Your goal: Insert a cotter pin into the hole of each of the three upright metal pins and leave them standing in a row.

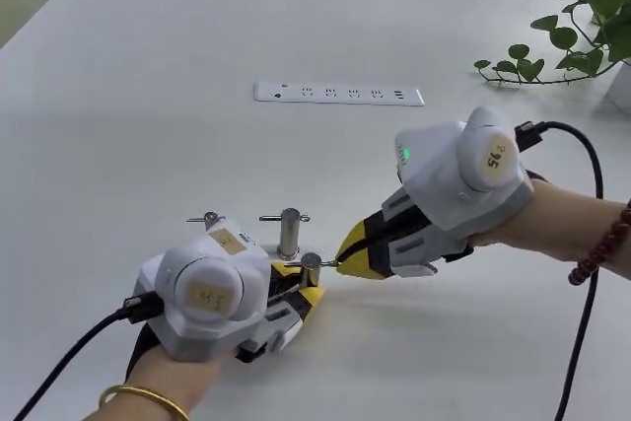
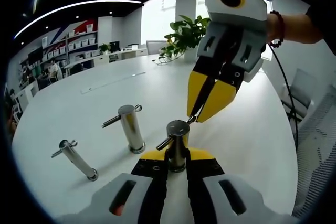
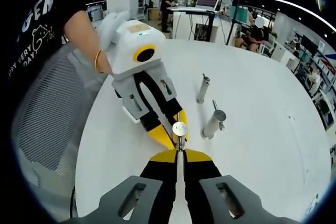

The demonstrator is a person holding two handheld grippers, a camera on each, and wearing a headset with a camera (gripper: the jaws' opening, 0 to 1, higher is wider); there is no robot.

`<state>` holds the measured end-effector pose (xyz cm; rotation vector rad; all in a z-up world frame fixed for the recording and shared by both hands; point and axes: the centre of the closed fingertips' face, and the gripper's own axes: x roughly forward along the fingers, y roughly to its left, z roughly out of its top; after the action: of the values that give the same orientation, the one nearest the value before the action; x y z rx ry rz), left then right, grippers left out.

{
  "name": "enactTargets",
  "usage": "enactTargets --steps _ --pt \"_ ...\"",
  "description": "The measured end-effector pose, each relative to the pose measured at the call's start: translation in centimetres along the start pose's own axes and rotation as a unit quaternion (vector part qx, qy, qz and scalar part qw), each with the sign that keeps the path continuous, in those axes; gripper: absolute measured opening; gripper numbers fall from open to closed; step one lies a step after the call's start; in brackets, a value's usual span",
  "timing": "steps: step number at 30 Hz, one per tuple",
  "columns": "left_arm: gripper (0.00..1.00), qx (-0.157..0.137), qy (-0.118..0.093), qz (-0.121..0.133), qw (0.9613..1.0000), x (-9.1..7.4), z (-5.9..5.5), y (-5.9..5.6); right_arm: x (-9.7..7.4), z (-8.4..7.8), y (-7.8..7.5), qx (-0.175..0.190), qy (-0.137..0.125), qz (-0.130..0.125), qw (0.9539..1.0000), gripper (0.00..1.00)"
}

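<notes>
Three pins stand on the white table (image 1: 118, 96). L pin (image 1: 210, 219) & mid pin (image 1: 289, 234) each have a cotter (image 2: 137, 108) thru the top, so those 2 look done; they stand apart, side by side.

L gripper (image 1: 304, 285) is clamped low on the near pin (image 1: 310, 267); I think that's to keep it up & stop it turning while the wire goes in. The third cotter (image 2: 191, 118) sits in this pin's top hole; a short end pokes out the far side, so it looks about thru. R gripper (image 1: 342, 259) pinches the cotter's other end w/ jaws squeezed nearly together; it comes in flat from the side, prob. to line up w/ the hole.

Pins are round, smooth, shiny grey metal w/ flat tops; cotters are thin bent wire w/ a small loop at one end. Gripper tips are yellow & pointy, good for tiny bits; bodies are white plastic. Table is smooth & not shiny.
</notes>
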<state>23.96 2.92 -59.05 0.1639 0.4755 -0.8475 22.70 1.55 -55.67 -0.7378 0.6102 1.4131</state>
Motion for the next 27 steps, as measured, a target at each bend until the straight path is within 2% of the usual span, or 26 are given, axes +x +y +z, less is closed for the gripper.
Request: enactTargets --steps 23,27 --pt "0.1 -0.004 0.0 -0.001 1.0 0.04 -0.12 0.02 0.78 0.55 -0.12 0.004 -0.002 0.001 1.0 0.0" --pt "0.11 -0.007 0.005 0.0 1.0 0.16 -0.3 0.03 0.87 0.59 -0.11 0.009 -0.003 0.002 1.0 0.0"
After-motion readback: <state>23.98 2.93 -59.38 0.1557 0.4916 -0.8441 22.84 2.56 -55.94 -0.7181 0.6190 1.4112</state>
